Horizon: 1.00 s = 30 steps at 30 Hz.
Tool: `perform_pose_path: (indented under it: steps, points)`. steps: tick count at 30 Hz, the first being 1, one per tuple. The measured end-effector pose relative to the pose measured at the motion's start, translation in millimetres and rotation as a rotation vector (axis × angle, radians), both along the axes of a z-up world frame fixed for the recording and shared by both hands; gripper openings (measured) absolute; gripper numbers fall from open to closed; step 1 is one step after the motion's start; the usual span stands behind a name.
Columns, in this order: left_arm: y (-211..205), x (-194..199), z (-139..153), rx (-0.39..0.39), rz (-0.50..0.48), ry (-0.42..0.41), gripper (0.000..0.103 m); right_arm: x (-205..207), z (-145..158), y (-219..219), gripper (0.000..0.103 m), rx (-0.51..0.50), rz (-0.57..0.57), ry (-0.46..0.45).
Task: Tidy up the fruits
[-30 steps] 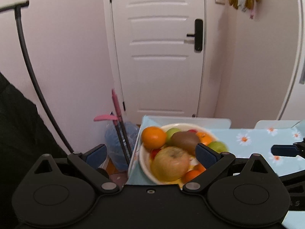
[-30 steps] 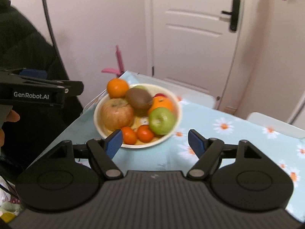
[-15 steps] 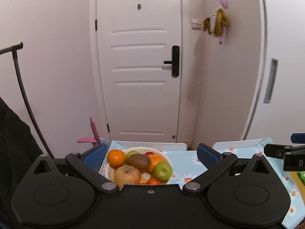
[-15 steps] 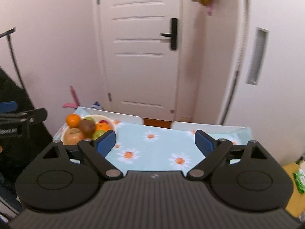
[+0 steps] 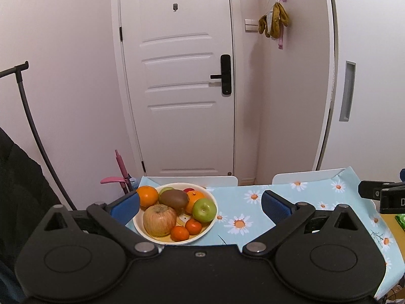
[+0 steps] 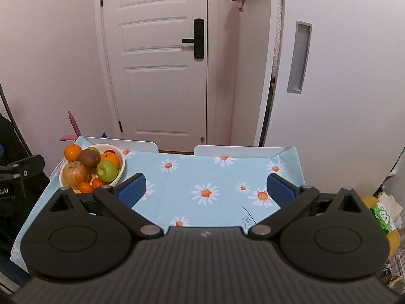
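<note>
A cream bowl [image 5: 211, 224] [image 6: 121, 174] stands at the left end of the daisy-print table [image 5: 303, 197] [image 6: 222, 174]. It holds a big yellow-red apple [image 5: 159, 220] [image 6: 75, 173], a brown kiwi [image 5: 174, 198] [image 6: 89, 157], a green apple [image 5: 204, 210] [image 6: 107, 171], oranges [image 5: 147, 196] [image 6: 73, 152] and small tangerines [image 5: 180, 233] [image 6: 86, 187]. My left gripper [image 5: 201, 204] hangs open above and short of the bowl, holding nothing. My right gripper [image 6: 206, 185] is open wide over the table's middle, with nothing between its pads.
A white door [image 5: 177, 88] [image 6: 157, 58] lies behind the table. Two white chair backs [image 6: 240, 150] touch the far edge. A dark rack pole [image 5: 27, 116] and black cloth are on the left, a pink umbrella [image 5: 121, 167] beside the bowl. A yellow stool with wipes [image 6: 384, 217] sits at the right.
Both grippers have drawn back and up from the bowl, so it looks smaller and more of the table shows. The right gripper's jaws stand wider and it has swung right.
</note>
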State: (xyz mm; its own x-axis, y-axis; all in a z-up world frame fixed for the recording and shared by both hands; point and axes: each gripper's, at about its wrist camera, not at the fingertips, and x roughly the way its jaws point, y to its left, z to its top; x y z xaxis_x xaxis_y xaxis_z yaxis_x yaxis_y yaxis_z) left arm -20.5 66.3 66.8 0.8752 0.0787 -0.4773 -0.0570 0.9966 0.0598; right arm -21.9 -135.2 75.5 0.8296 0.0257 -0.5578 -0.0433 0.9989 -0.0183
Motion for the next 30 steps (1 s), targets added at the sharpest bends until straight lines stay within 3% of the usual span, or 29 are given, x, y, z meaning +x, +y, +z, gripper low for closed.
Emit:
perform_pose_path:
  steps: [30]
  points:
    - [-0.2,1.7,0.5,0.005,-0.011,0.004,0.103,-0.4,0.7,-2.1,0.103,0.011,-0.023,0.019]
